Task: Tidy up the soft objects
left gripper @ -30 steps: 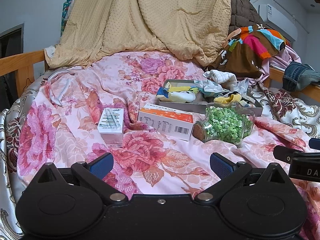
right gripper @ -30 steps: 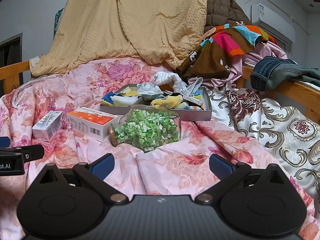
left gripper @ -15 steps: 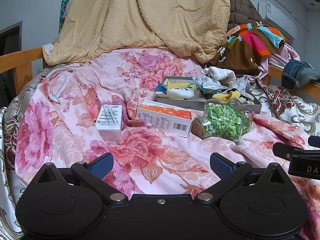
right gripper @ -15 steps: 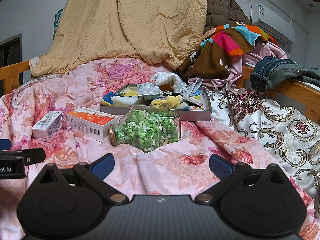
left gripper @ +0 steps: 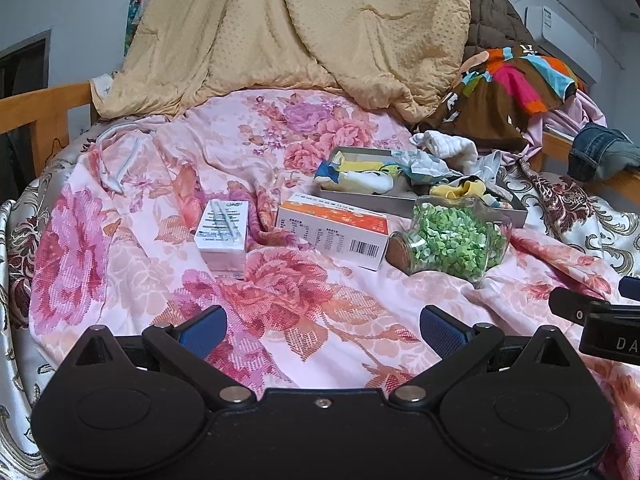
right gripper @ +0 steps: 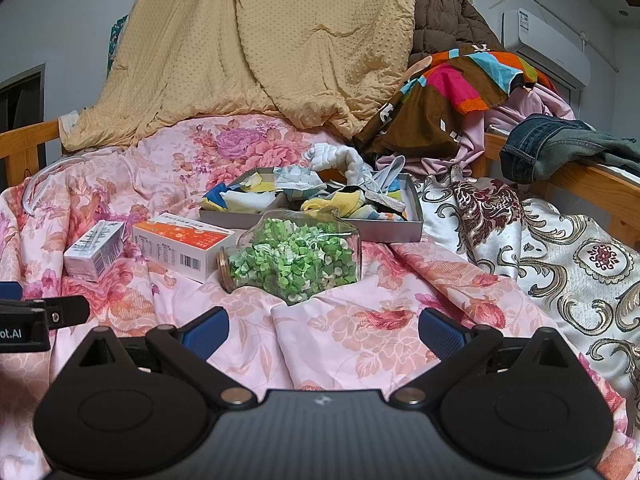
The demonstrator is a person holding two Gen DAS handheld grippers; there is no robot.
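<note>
While both grippers are hovering low over the floral sheet point(left gripper: 320, 320), each is standing with jaws spread wide and gripping nothing: left gripper point(left gripper: 323, 326), right gripper point(right gripper: 323, 326). Landmark: jar point(right gripper: 294, 262) of green bits, lying on its side on the sheet, cork end pointing left. Just behind the jar, a grey tray point(right gripper: 384, 226) is sitting, holding the soft items: a heap of socks point(right gripper: 340, 200) in yellow, blue and white, some spilling over the rim. Behind the tray, a white cloth point(right gripper: 340, 158) is resting against its far edge. Left of the jar, nearly touching it, an orange box point(right gripper: 182, 242) is lying flat; further left, apart from it, a small white box point(right gripper: 94, 250) is lying. Far behind the jar, a tan blanket point(right gripper: 260, 48) is hanging down; right of that, a striped garment point(right gripper: 452, 84) is draping over a pile. Well right of the jar, jeans point(right gripper: 552, 146) are lying on a wooden rail point(right gripper: 580, 178).
</note>
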